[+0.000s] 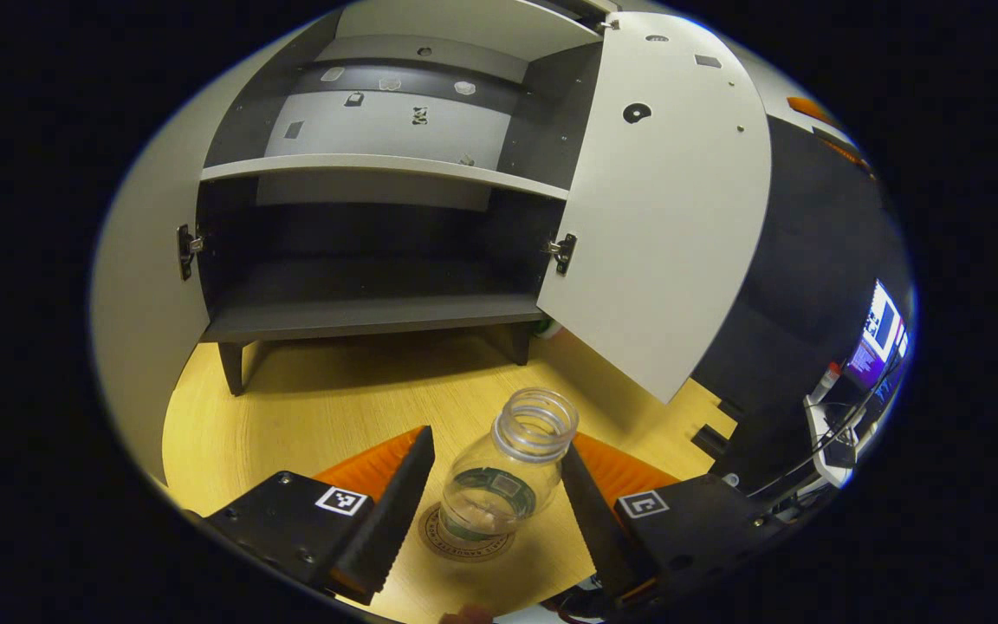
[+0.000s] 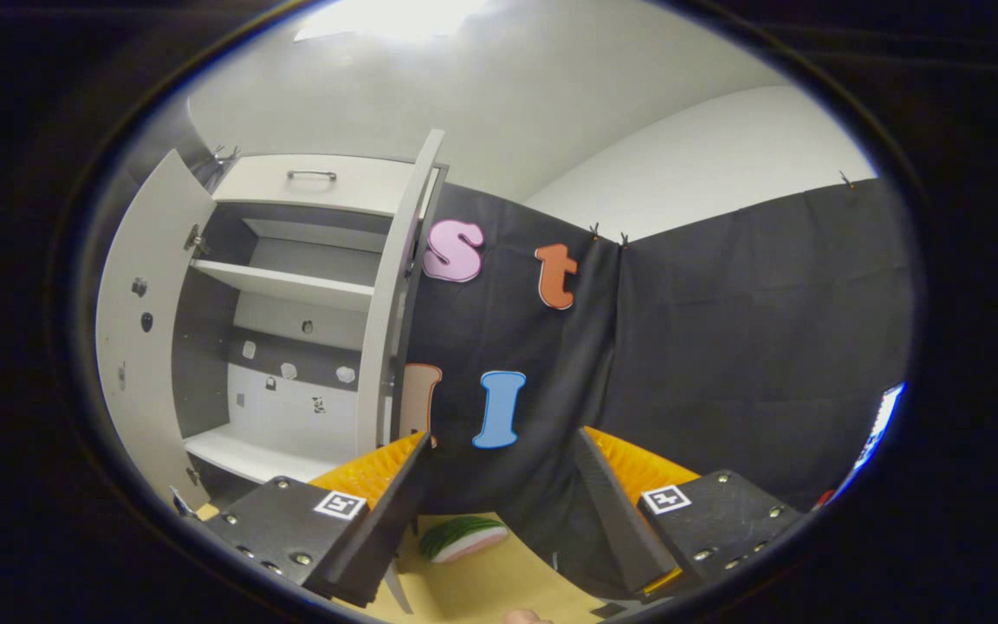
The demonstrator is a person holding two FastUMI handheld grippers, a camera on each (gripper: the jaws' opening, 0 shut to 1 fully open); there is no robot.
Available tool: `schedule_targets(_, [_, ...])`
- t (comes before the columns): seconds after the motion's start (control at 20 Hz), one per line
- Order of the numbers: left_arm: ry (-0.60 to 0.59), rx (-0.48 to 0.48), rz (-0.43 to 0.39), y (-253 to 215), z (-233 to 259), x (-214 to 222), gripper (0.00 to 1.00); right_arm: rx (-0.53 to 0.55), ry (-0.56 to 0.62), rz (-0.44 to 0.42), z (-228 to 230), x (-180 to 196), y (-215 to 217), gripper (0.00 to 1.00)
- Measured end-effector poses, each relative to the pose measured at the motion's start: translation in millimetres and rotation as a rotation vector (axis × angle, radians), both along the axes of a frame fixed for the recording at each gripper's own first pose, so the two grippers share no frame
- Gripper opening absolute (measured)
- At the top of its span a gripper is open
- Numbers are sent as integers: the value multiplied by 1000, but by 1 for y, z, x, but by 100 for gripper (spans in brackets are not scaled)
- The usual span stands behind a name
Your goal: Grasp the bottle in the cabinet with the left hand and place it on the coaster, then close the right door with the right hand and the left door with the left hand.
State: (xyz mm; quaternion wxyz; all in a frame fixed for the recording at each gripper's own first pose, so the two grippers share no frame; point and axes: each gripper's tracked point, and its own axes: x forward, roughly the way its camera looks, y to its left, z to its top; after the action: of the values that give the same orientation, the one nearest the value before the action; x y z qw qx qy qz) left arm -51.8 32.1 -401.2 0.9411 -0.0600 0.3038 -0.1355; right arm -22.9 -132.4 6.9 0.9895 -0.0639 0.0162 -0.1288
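**One bottle on its coaster, both cabinet doors open**

One clear, capless bottle (image 1: 509, 472) stands upright on the one round coaster (image 1: 467, 539), which lies on the wooden surface (image 1: 308, 416) toward its near edge, in front of the cabinet (image 1: 360, 217). In the left gripper view the bottle sits between the two fingers of the left gripper (image 1: 494, 485). The jaws are spread: the left finger stands clear of the glass with a gap showing, and the right finger lies close beside the bottle's shoulder, though I cannot tell whether it touches.

Behind it, well apart across bare wood, is the single cabinet on short legs. Its two doors both hang open: the right door (image 1: 664, 208) swings out toward the surface's near side, its lower corner reaching over the wood not far from the bottle; the left door (image 1: 139, 295) stands along the left side. Inside are two shelves, an upper light one (image 1: 378, 166) and the dark bottom one (image 1: 369, 303). Two hinges show at the lower opening, one on each side.

In the right gripper view the right gripper (image 2: 499, 494) has its jaws spread wide, nothing between them, held up off the surface and facing the booth wall beside the cabinet's right door (image 2: 395, 295), seen edge-on. One green-and-pink watermelon slice toy (image 2: 463, 537) lies on the wood below the fingers.
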Motion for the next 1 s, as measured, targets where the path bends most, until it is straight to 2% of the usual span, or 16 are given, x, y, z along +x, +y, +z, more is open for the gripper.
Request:
schedule_targets(0.15, [-44, -2, 2, -3, 26, 8, 90, -1, -1, -5, -1, -1, -3, 100])
schedule_targets(0.25, [-116, -7, -2, -8, 62, 17, 90, 2, -2, -2, -1, 3, -5, 96])
schedule_targets(0.4, [-227, 4, 16, -9, 126, 35, 89, 10, -5, 16, -3, 13, -5, 100])
schedule_targets(0.45, [-246, 13, 29, -8, 147, 40, 89, 12, -3, 27, -4, 18, -4, 96])
schedule_targets(0.5, [-258, 20, 49, -5, 169, 44, 89, 16, -1, 40, -7, 25, -2, 100])
schedule_targets(0.7, [-358, 50, 138, 13, 262, 53, 89, 42, 12, 111, -19, 48, 11, 100])
schedule_targets(0.85, [-415, 122, 203, 31, 314, 47, 89, 62, 30, 157, -30, 57, 20, 100])
schedule_targets(1.0, [-471, 132, 253, 41, 350, 39, 88, 85, 41, 212, -33, 60, 33, 100])
